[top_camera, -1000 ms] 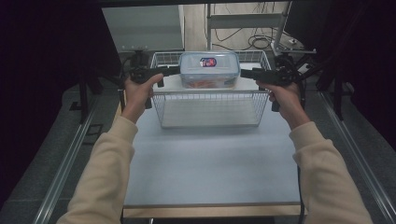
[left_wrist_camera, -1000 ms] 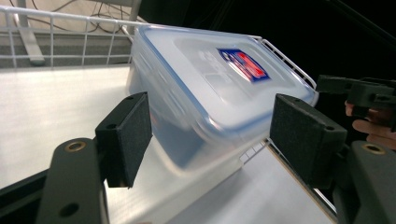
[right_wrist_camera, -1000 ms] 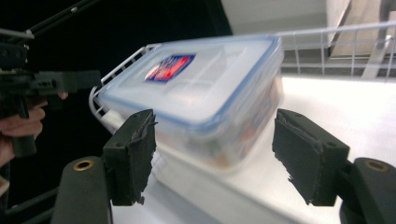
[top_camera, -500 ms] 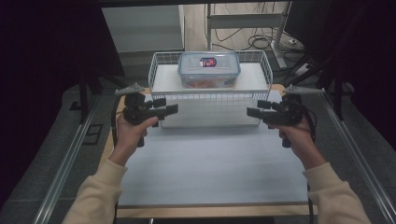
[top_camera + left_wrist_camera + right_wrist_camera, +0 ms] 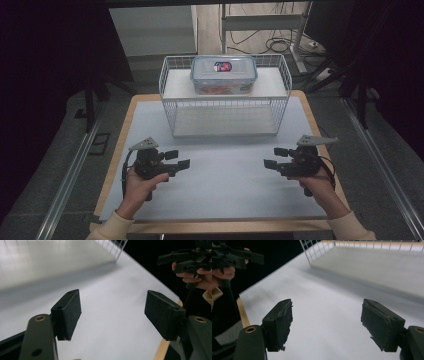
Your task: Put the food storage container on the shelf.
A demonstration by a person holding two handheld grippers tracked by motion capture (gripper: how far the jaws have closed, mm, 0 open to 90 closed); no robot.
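Observation:
A clear food container with a blue lid (image 5: 223,73) rests on the upper white level of a white wire basket (image 5: 225,120) at the far middle of the table. My left gripper (image 5: 178,161) (image 5: 113,302) hovers low over the white mat at the near left, open, with bare mat between its pads. My right gripper (image 5: 271,157) (image 5: 328,311) mirrors it at the near right, open with nothing between its fingers, and its jaws have just been opening further. Both point inward, toward each other. Each is well short of the basket.
The white mat (image 5: 225,185) covers a wooden table (image 5: 119,150). The basket's corner (image 5: 312,255) shows ahead of the right gripper. Metal rails (image 5: 70,175) run along both sides of the table, and cables lie on the floor (image 5: 280,45) behind it.
Both hands have drawn back from beside the container at the basket, toward the table's near edge and downward. The container stays in the basket.

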